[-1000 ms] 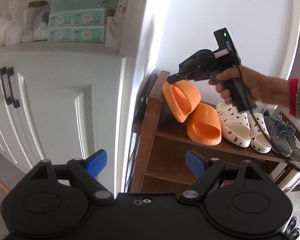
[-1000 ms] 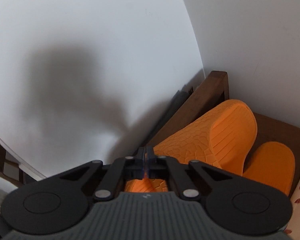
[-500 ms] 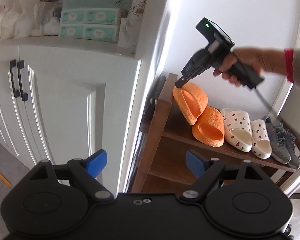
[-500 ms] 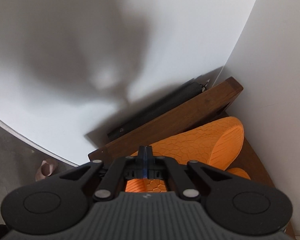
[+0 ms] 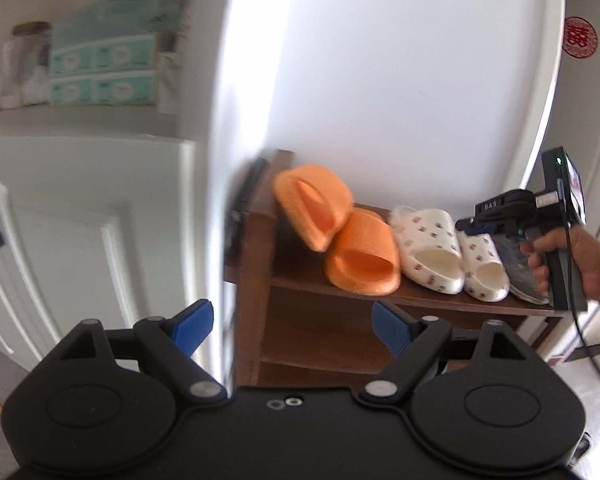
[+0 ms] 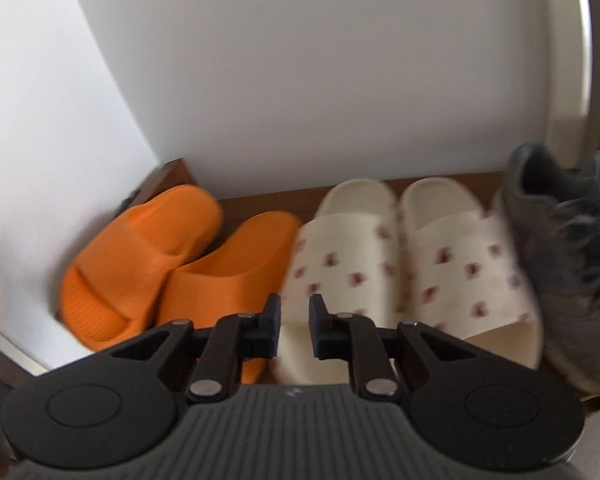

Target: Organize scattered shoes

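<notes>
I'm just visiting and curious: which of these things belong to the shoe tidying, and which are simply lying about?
Part of the job:
- orange slippers, one tilted against the other
- cream patterned slippers
- grey sneakers
- wooden shoe rack
- right tool, open, empty
- left tool, open, empty

Just lying about:
- tissue packs
- jar
- white cupboard

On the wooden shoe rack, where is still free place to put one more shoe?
The top shelf is crowded: two orange foam slides, two cream printed slides and grey sneakers fill it side to side. The lower shelf below the orange pair looks bare where visible.
</notes>
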The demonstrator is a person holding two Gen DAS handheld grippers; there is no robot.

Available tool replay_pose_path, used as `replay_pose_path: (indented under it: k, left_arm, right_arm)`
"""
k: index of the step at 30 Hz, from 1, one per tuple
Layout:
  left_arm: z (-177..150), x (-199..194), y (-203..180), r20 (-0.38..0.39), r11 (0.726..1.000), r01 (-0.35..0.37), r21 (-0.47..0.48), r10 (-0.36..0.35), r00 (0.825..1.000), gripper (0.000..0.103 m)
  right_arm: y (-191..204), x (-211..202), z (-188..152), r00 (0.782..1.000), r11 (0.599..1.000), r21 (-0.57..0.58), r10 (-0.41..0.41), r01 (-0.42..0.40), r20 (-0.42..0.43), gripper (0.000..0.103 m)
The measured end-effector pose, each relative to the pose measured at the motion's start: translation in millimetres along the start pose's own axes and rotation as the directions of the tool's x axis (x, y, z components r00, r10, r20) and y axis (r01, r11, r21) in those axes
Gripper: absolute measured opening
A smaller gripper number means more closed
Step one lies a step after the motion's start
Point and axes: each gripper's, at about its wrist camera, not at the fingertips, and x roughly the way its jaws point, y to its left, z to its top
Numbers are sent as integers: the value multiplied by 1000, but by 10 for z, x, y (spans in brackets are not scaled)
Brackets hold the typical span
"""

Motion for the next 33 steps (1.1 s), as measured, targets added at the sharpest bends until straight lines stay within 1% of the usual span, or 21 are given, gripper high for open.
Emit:
replay_pose_path:
  k: [1,3,5,8,10,11,12,13,15,16,17,18,19,20,22,23,24,26,28,30,33]
  left_arm:
    - [0,28,-58,-4,1000,10,5,-10,1000,86]
    - [9,74,-195,-5,999,31,24,-31,1000,86]
    - [20,96,-314,1,998,45,44,-45,999,86]
    - [24,124,-434,5,997,41,65,-42,999,87]
    - [15,166,-480,-7,997,39,64,-39,999,87]
    - [10,186,-497,-11,997,36,61,-35,999,87]
    - [6,215,-523,-16,998,32,57,-31,999,87]
    - [6,240,-548,-18,998,32,54,-31,999,87]
    - [15,282,-594,-23,998,36,52,-35,999,87]
    - [24,302,-617,-26,998,39,56,-37,999,87]
    - [33,313,-637,-25,997,41,62,-40,999,87]
    - [44,307,-646,-19,997,42,65,-41,999,87]
    - [54,293,-650,-12,997,43,68,-42,999,87]
    - [61,285,-654,-8,997,43,70,-42,999,87]
    - [70,298,-629,-9,998,31,59,-30,1000,87]
    - [74,305,-608,-11,998,27,50,-26,1000,87]
    - [77,312,-586,-13,999,23,41,-22,1000,87]
    - [96,325,-556,-11,999,14,38,-14,1000,87]
    - [124,336,-538,-7,999,5,40,-5,1000,87]
    - [164,346,-543,3,999,-2,45,2,1000,87]
    - [223,366,-551,16,999,-15,52,14,1000,87]
  right_arm:
    - [-49,-1,26,1000,999,-31,-23,23,-4,40]
    - [-138,124,225,994,981,-159,-109,109,9,42]
    - [-289,304,444,989,970,-192,-149,146,-2,42]
    - [-785,652,774,986,992,-30,-122,119,-114,41]
    - [-1122,826,901,980,991,92,-83,101,-179,41]
    - [-1265,900,932,977,985,136,-73,102,-202,35]
    - [-1423,951,953,974,978,161,-96,130,-203,20]
    - [-1551,989,967,970,973,168,-119,156,-210,0]
    - [-1631,1002,981,971,978,139,-123,154,-205,0]
    - [-1585,1008,989,966,980,51,-179,191,-186,0]
    - [-1513,1027,994,955,967,-62,-255,248,-151,0]
    - [-1469,1034,992,945,949,-124,-303,288,-123,0]
    - [-1457,1060,998,933,932,-158,-345,327,-104,0]
    - [-1475,1104,1013,929,927,-162,-356,337,-104,0]
    - [-1501,1176,1026,934,941,-140,-328,309,-143,2]
    - [-1475,1157,1010,939,945,-139,-314,295,-143,7]
    - [-1442,1113,999,947,951,-135,-294,277,-129,7]
    - [-1293,986,988,977,980,-96,-182,173,-106,8]
    - [-1054,910,971,992,992,-110,-81,70,-100,8]
    - [-739,885,915,992,988,-154,3,-23,-128,8]
    - [-257,826,746,987,970,-227,57,-90,-151,8]
